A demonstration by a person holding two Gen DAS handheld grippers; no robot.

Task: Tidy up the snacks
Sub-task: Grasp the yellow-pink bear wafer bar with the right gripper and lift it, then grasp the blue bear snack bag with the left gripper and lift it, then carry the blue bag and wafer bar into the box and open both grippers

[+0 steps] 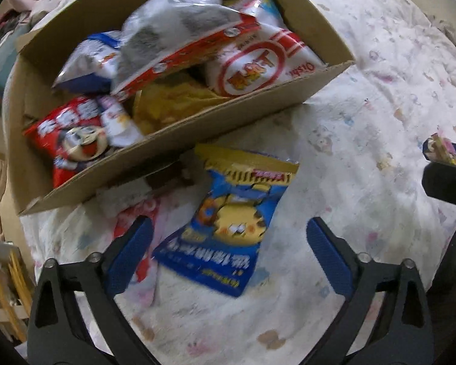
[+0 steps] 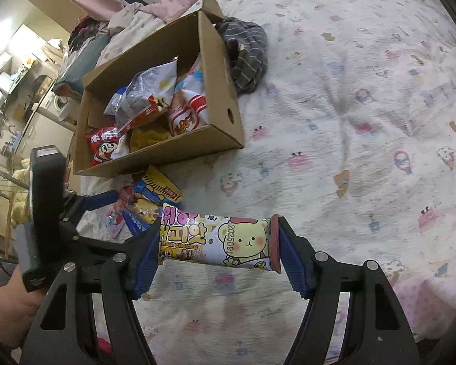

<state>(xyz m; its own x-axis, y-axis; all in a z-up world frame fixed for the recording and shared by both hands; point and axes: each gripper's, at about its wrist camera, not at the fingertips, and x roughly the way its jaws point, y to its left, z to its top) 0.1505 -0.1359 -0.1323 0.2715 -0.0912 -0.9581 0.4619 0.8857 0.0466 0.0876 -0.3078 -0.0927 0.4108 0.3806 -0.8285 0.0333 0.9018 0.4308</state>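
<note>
My left gripper [image 1: 229, 252] hangs open right over the blue snack bag [image 1: 228, 228], which lies on the bed [image 1: 364, 106] beside the box's [image 1: 173, 140] long edge (pointing away from me). My right gripper [image 2: 217, 251] squeezes the cookie pack [image 2: 219, 240] end to end.

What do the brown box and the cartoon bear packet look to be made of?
The brown box looks like corrugated cardboard: matte tan walls, raw cut edges, a punched hole in one side. The cartoon bear packet, gripped by the right hand-held gripper, appears to be glossy printed plastic film: light glints off it and its ends are flat crimped seals, though a foil lining can't be ruled out.
</note>
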